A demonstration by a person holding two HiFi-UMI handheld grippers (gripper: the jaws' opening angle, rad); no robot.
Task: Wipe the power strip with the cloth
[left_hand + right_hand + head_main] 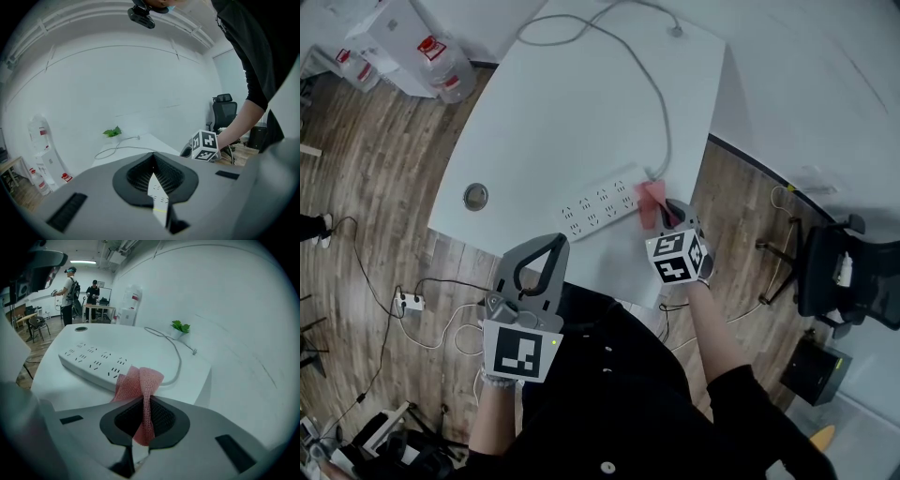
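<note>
R gripper (146, 404) pinches pink cloth (139, 381) by power strip (93, 361), cable (177, 363) end; L gripper (153, 158) closed, empty, near table (562, 122) edge.

Nothing legible anywhere: red labels on the water jugs (442, 62) too small to read, faint print inside the left gripper (153, 158) too blurred.

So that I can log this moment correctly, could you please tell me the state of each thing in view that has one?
Right gripper: shut on the pink mesh cloth.
Left gripper: shut, empty, away from the strip.
That cloth: bunched, hanging by the strip's cable end.
White plastic power strip: lying flat on the white table, sockets up, nothing plugged in.
Its pale cable: attached, free end loose on the tabletop.
</note>
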